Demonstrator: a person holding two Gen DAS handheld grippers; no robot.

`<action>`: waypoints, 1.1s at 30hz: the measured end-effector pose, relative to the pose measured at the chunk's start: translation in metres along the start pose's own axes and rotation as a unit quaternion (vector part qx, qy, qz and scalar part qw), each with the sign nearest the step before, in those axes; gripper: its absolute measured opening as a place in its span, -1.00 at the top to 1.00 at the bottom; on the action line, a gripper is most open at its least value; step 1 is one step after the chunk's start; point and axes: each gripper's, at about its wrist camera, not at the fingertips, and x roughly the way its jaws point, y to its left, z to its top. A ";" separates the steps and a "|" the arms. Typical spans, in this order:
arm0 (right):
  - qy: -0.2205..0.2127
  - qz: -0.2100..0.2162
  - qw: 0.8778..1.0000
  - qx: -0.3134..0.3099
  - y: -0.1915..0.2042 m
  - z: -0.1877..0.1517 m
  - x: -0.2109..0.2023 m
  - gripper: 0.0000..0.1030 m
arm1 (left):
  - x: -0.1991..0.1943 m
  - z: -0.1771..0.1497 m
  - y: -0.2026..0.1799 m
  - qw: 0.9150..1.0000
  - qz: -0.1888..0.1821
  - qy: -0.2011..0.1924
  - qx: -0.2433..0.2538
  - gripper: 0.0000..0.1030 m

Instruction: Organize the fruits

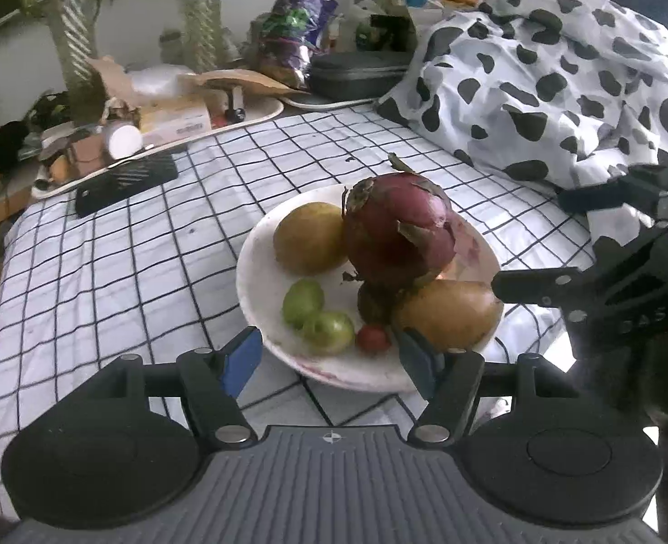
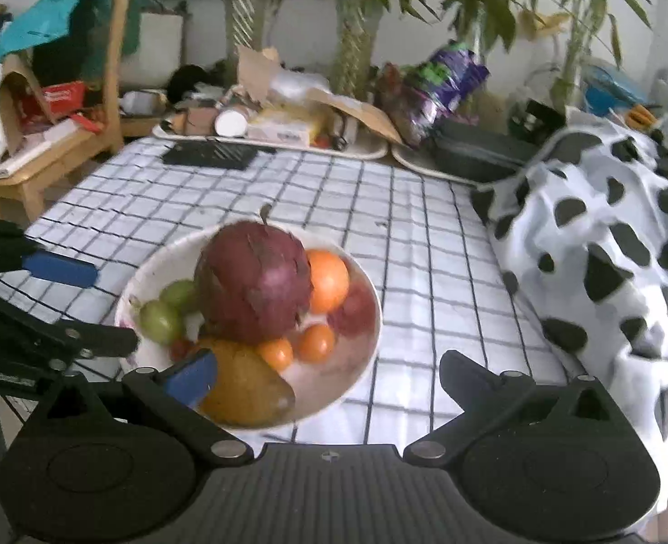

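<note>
A white plate (image 1: 261, 313) (image 2: 361, 353) on the checked cloth holds a red dragon fruit (image 1: 397, 226) (image 2: 254, 281), two brown pears (image 1: 309, 238) (image 1: 451, 313), two green fruits (image 1: 327, 331) (image 2: 161, 319), a small red fruit (image 1: 372, 339), an orange (image 2: 329, 279) and small orange fruits (image 2: 315, 342). My left gripper (image 1: 329, 358) is open and empty, its blue pads (image 1: 243, 358) at the plate's near rim. My right gripper (image 2: 329, 376) is open and empty, one blue pad (image 2: 193, 376) against the near pear (image 2: 243, 390).
A cow-print blanket (image 1: 538, 81) (image 2: 606, 249) is heaped at the right of the bed. A black flat object (image 1: 125, 183) (image 2: 211, 154) lies at the far left. Cluttered trays (image 1: 261, 113), plants and a wooden chair (image 2: 39, 172) stand beyond the bed.
</note>
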 end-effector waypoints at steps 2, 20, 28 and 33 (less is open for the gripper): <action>0.008 -0.003 1.000 0.013 0.000 -0.003 -0.002 -1.00 | -0.005 -0.003 -0.003 1.000 0.006 -0.001 -0.004 -0.27; 0.083 -0.033 0.996 0.021 0.012 -0.022 -0.001 -1.00 | -0.013 -0.012 -0.006 0.997 0.035 0.021 -0.062 -1.00; 0.101 -0.040 0.994 0.018 0.011 -0.024 0.006 -1.00 | -0.007 -0.013 0.000 0.996 0.043 0.032 -0.070 -1.00; 0.105 -0.040 0.994 0.012 0.012 -0.024 0.008 -1.00 | -0.007 -0.012 0.001 0.996 0.043 0.032 -0.073 -1.00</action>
